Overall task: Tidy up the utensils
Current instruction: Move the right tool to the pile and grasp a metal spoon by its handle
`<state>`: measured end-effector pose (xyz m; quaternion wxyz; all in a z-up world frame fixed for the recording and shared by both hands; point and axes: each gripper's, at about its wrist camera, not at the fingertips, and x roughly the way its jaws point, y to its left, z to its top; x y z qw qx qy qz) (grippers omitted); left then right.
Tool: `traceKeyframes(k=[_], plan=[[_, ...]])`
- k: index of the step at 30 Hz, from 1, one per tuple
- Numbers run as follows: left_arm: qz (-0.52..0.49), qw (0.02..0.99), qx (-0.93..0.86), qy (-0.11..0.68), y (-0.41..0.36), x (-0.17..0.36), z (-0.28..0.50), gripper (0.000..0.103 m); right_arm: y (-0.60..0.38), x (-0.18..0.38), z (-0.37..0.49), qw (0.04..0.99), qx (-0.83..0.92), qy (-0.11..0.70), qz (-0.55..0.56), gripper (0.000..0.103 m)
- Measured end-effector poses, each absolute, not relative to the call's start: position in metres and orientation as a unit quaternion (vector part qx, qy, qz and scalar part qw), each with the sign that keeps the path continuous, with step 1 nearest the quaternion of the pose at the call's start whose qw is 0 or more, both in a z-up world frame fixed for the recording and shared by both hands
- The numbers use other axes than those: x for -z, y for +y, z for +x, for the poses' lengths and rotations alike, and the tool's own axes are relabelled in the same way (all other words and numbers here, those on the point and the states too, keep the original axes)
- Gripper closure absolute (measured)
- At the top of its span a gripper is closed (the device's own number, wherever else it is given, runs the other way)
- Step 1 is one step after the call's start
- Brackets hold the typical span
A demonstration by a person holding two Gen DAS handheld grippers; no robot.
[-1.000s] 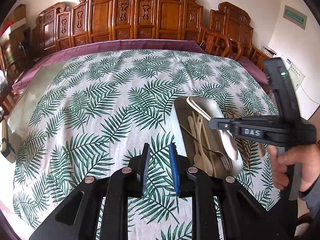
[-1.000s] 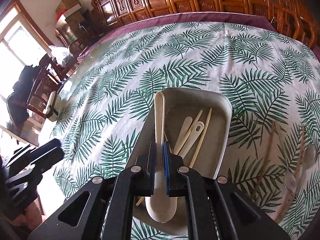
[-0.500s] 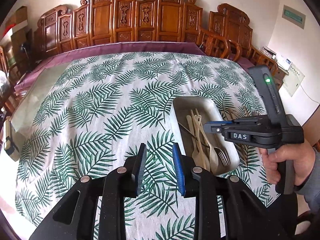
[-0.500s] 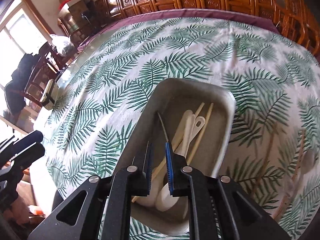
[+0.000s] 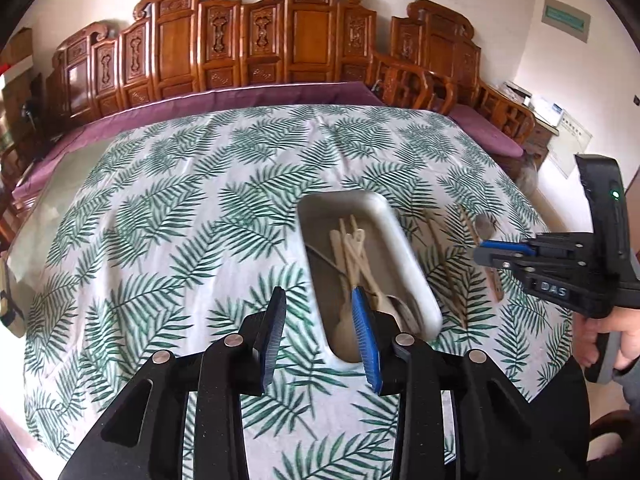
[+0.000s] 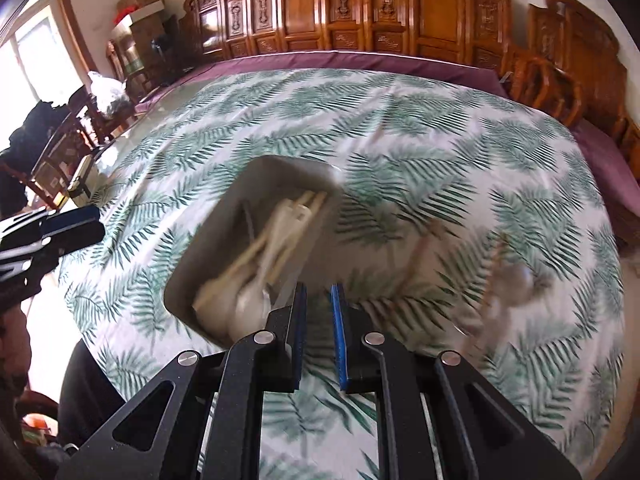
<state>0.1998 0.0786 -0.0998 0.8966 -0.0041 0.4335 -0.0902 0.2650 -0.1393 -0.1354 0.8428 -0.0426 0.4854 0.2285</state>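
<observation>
Tray (image 5: 394,236): matt, smooth, pale. Utensils (image 5: 352,248): pale wood. Tablecloth (image 5: 168,216): printed cloth. Chairs (image 5: 256,48), far: carved, glossy wood.

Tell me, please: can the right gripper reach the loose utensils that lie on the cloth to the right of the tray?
Probably yes. The right gripper holds nothing, its jaws slightly apart, and the loose utensils lie bare on the tablecloth beside the tray, with nothing over them. The left gripper stays on the tray's other side.
</observation>
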Motion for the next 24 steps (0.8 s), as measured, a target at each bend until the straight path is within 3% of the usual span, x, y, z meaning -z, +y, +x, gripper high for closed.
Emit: traceKeyframes(k=[4, 20, 21, 22, 24], plan=[[0.0, 0.894, 0.105, 0.436, 0.06, 0.104, 0.205, 0.069, -0.173, 0.138, 0.254, 0.848, -0.201, 0.487, -0.049, 0.084], [0.017, 0.876, 0.151, 0.457, -0.007, 0.121, 0.217, 0.069, -0.261, 0.189, 0.267, 0.843, -0.119, 0.524, 0.001, 0.084], [0.019, 0.875, 0.154, 0.46, -0.011, 0.122, 0.218, 0.068, -0.263, 0.193, 0.271, 0.842, -0.117, 0.527, 0.003, 0.084], [0.02, 0.874, 0.156, 0.461, -0.014, 0.123, 0.218, 0.056, -0.264, 0.196, 0.276, 0.841, -0.116, 0.529, 0.004, 0.084], [0.02, 0.874, 0.161, 0.458, -0.02, 0.124, 0.218, 0.046, -0.266, 0.205, 0.285, 0.838, -0.11, 0.534, 0.004, 0.084]])
